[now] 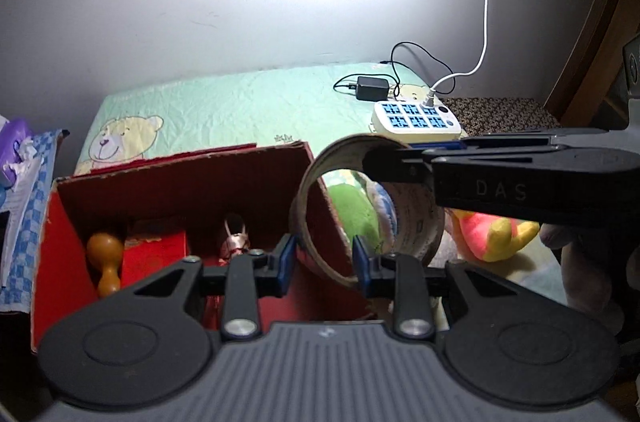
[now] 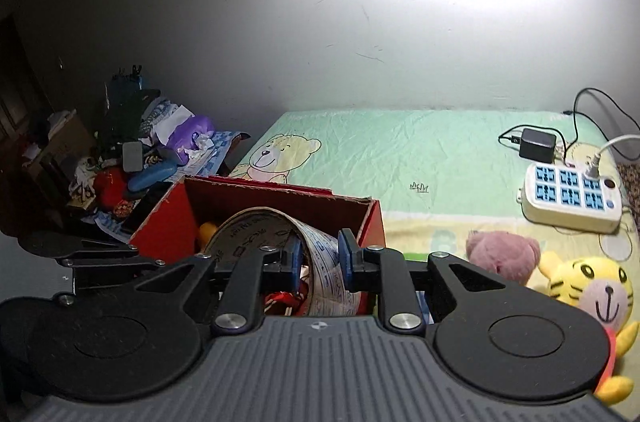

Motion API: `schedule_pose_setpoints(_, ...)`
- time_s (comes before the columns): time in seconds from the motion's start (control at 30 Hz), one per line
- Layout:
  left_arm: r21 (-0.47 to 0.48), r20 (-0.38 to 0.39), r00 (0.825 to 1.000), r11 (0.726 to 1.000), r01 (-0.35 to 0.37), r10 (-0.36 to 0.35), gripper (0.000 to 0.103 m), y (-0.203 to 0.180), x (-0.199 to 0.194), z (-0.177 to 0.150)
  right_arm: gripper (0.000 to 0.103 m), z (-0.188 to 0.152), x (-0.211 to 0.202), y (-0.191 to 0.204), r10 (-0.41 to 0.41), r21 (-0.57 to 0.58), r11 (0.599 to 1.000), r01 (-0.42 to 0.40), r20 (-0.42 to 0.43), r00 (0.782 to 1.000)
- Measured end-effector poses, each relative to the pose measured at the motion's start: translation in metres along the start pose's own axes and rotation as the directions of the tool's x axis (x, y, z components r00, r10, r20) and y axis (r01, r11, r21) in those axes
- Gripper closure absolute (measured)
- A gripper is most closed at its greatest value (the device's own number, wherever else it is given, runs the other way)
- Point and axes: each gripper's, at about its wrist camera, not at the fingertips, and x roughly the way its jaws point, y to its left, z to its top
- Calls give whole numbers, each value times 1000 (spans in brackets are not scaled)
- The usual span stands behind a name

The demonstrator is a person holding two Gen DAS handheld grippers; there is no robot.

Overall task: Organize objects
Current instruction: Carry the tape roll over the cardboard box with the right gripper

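Note:
A red cardboard box [image 1: 188, 182] stands open on the bed; it also shows in the right wrist view [image 2: 256, 206]. Inside lie an orange wooden gourd [image 1: 106, 254] and a pinkish tassel ornament [image 1: 236, 240]. A roll of tape [image 1: 360, 206] hangs over the box's right wall. My right gripper [image 2: 319, 260] is shut on the tape roll's [image 2: 320, 262] wall and shows from the side in the left wrist view [image 1: 396, 166]. My left gripper [image 1: 324, 262] is open, its blue pads on either side of the roll's lower rim, not pressing it.
Plush toys lie right of the box: a pink one [image 2: 502, 254], a yellow tiger [image 2: 592, 286], a green one [image 1: 352, 210]. A white power strip [image 2: 568, 196] with a black adapter [image 2: 536, 144] sits at the bed's far right. Clutter [image 2: 140, 158] is piled left of the bed.

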Motion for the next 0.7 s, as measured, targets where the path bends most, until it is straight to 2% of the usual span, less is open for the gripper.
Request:
schedule_pose_setpoints(0.13, -52, -25, 999, 998, 43, -45, 73, 35, 19, 1, 82, 9, 33, 17, -45, -72, 997, 40, -67, 997)
schedule_pose_setpoints(0.27, -76, -78, 992, 992, 97, -103, 73, 57, 45, -1, 83, 12, 64, 35, -116, -197, 976, 88, -136, 984)
schedule_pose_setpoints(0.37, -100, -109, 983, 986, 137, -148, 73, 72, 61, -2, 84, 10, 81, 54, -192, -332, 934, 133, -151, 970)
schedule_pose_setpoints(0.47, -141, -146, 967, 972, 187, -207, 73, 89, 76, -3, 85, 12, 94, 66, -247, -426, 892, 154, -172, 954)
schedule_pose_setpoints(0.53, -166, -166, 955, 962, 219, -246, 73, 98, 83, -6, 87, 15, 103, 70, -265, -459, 876, 149, -200, 943)
schedule_pose_setpoints(0.7, -187, -196, 940, 951, 244, -280, 72, 110, 92, -11, 89, 15, 122, 79, -315, -537, 834, 128, -272, 909)
